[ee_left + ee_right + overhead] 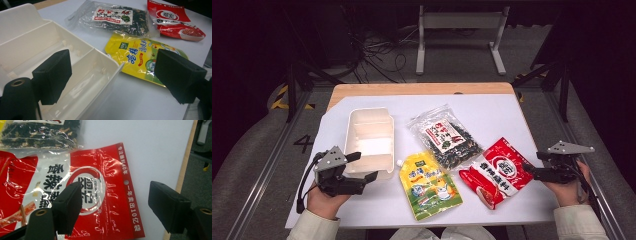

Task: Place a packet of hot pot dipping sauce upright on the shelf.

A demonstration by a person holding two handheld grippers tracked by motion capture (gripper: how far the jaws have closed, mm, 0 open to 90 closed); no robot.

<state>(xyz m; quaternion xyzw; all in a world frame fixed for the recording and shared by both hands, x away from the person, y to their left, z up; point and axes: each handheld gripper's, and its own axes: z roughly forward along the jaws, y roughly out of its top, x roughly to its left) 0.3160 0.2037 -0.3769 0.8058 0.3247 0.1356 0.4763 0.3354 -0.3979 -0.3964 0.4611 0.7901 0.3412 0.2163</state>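
The left claw (364, 166) stands apart and empty at the white divided box (368, 140) on the surface (497, 112); the right claw (528, 169), also apart, touches nothing beside the red packet (497, 172).

Black hand-held gripper (362, 167), grey plate, cream sleeves (314, 226)

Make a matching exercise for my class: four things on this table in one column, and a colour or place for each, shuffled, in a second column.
Things:
1. seaweed bag
2. yellow spouted pouch
3. red snack packet
4. white divided container

Descriptions:
A. lies just in front of the right gripper
B. clear plastic with dark contents, farthest from the person
C. empty, beside the left gripper
D. lies between the container and the red packet

Pairs: 1-B, 2-D, 3-A, 4-C
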